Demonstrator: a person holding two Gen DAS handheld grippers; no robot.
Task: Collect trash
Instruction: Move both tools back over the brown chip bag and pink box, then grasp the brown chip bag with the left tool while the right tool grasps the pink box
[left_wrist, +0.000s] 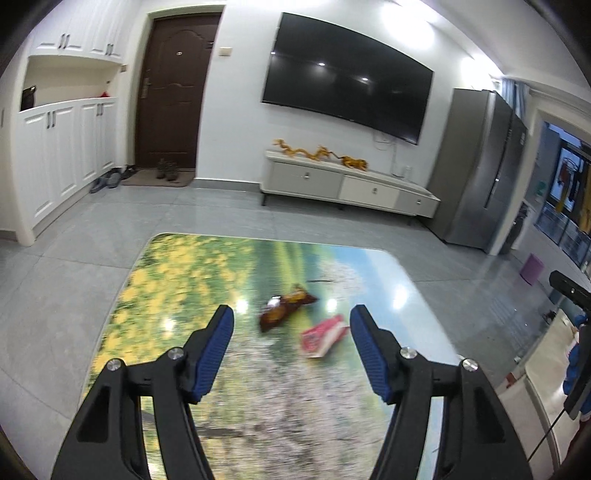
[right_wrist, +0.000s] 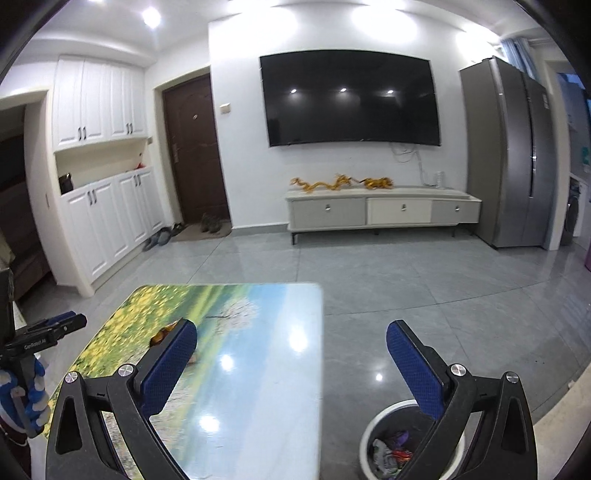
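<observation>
A brown snack wrapper (left_wrist: 284, 310) and a red-and-white wrapper (left_wrist: 323, 336) lie on the glossy landscape-print table (left_wrist: 184, 295). My left gripper (left_wrist: 291, 325) is open and empty, just above and short of both wrappers. My right gripper (right_wrist: 291, 341) is open and empty, over the table's right edge (right_wrist: 317, 369). A tip of the brown wrapper (right_wrist: 162, 334) peeks past its left finger. A white-rimmed trash bin (right_wrist: 384, 446) holding several scraps stands on the floor below the right finger. The left gripper also shows at the left of the right wrist view (right_wrist: 55, 326).
Grey tiled floor (right_wrist: 406, 288) surrounds the table. A low TV cabinet (right_wrist: 380, 210) and wall TV (right_wrist: 351, 99) stand ahead, a fridge (right_wrist: 517, 155) at right, white cupboards (right_wrist: 103, 214) and a brown door (right_wrist: 195, 155) at left.
</observation>
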